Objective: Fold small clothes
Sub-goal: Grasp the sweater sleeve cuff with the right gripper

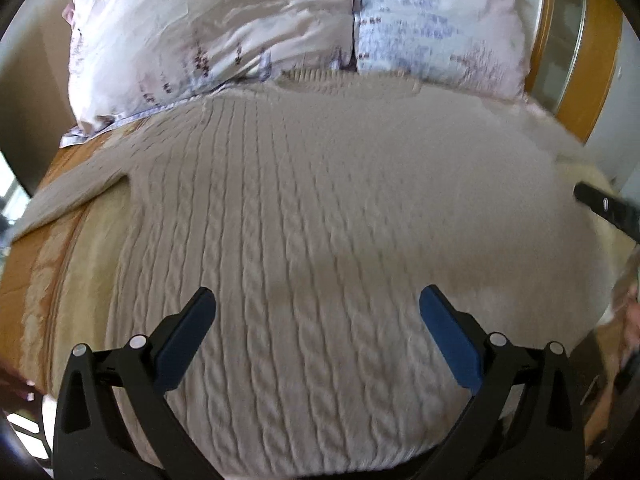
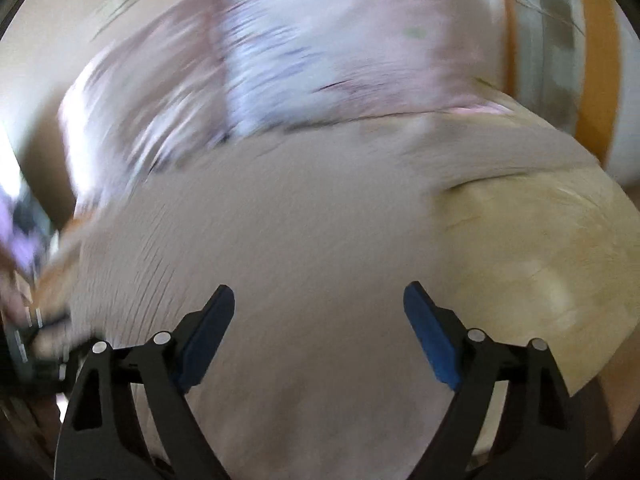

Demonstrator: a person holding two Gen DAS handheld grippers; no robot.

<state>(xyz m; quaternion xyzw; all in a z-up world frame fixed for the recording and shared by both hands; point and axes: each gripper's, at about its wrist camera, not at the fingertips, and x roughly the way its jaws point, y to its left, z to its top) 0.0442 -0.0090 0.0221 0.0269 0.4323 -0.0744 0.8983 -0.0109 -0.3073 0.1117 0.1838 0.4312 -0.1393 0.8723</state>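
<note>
We find beige cable-knit sweater (image 1: 304, 208) spread flat on bed (image 1: 52, 264), collar far, by pillows (image 1: 208, 36).

Left gripper (image 1: 318, 304), right gripper (image 2: 319, 300): jaws wide, nothing held.

We judge knit soft, thick, stretchy, light; pinch hem or sleeve (image 1: 68, 196) edge.

Right view motion-blurred; right sleeve, near hem hidden.

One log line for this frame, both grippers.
left gripper: open, empty | right gripper: open, empty | cable-knit sweater: flat on bed, unfolded

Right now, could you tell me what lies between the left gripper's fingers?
Only the cable-knit sweater, lying beneath the open left gripper; the left wrist view shows nothing gripped.
</note>
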